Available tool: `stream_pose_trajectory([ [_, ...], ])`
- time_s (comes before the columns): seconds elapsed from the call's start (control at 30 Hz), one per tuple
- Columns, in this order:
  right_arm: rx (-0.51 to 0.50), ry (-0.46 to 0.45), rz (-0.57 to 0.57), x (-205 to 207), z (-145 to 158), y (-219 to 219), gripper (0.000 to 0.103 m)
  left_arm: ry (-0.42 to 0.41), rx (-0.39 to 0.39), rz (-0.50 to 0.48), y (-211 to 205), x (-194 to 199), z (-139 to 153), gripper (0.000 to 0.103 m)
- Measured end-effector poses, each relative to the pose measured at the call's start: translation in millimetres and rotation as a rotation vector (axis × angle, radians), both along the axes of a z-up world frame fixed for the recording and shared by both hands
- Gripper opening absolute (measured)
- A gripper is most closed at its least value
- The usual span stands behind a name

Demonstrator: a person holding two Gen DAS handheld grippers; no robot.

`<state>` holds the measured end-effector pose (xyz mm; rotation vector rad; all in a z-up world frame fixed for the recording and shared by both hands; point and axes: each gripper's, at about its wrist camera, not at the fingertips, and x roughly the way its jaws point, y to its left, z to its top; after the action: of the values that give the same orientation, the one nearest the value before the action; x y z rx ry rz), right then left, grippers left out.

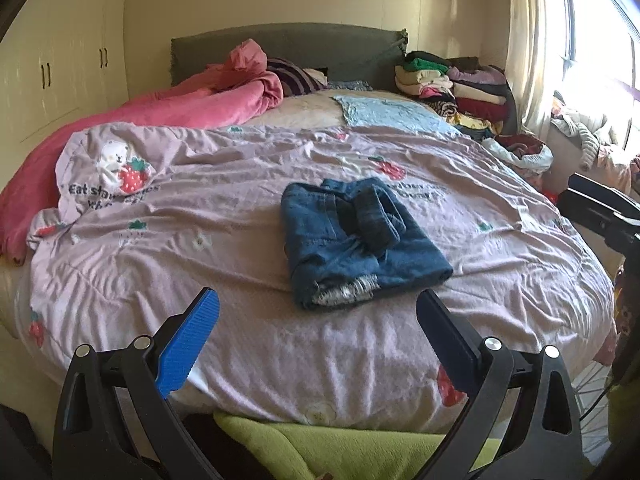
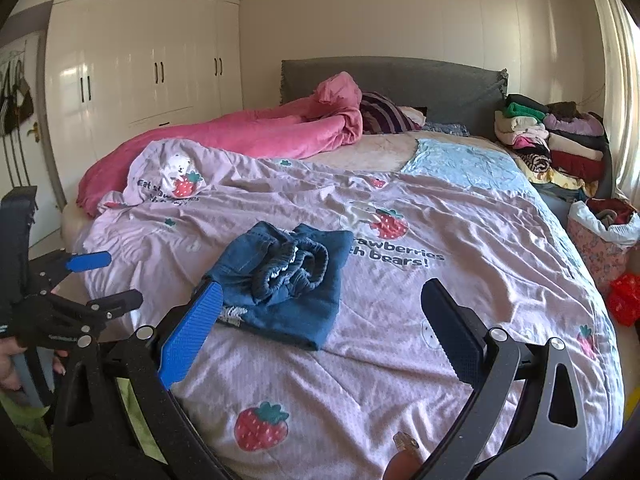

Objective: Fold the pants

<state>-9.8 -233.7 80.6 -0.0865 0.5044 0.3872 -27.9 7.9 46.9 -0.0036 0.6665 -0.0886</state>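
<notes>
The blue denim pants (image 1: 360,240) lie folded into a compact bundle on the lilac strawberry quilt (image 1: 240,200), with the elastic waistband bunched on top. My left gripper (image 1: 318,340) hovers open just in front of the bundle, nothing between its fingers. In the right wrist view the pants (image 2: 288,292) sit just beyond the blue left pad (image 2: 192,332) of my right gripper (image 2: 320,328), which is open and empty above the quilt (image 2: 400,360). The left gripper (image 2: 106,280) shows at the left edge, also open, held by a hand (image 2: 8,364).
A pink blanket (image 2: 248,136) lies along the bed's far left. Stacks of folded clothes (image 2: 552,140) sit by the grey headboard (image 2: 400,80). A light blue cloth (image 2: 460,164) lies flat at the back right. A bag of clothes (image 2: 600,232) stands beside the bed. White wardrobes (image 2: 140,68) line the left wall.
</notes>
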Motion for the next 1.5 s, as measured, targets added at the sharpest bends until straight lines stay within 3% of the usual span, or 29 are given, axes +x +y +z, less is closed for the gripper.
stream_pose_trajectory([
  [0.37,0.007,0.065,-0.008,-10.5,-26.2,-0.7,0.094,0.051,-0.021,0.012,1.5,-8.8,-26.1,0.098],
  [0.73,-0.01,0.235,-0.044,3.0,-88.1,16.7,0.094,0.13,-0.036,0.05,13.9,-1.5,-56.3,0.098],
  [1.5,-0.014,0.235,-0.057,3.3,-87.4,14.4,0.094,0.143,-0.031,0.081,18.0,-0.3,-58.7,0.098],
])
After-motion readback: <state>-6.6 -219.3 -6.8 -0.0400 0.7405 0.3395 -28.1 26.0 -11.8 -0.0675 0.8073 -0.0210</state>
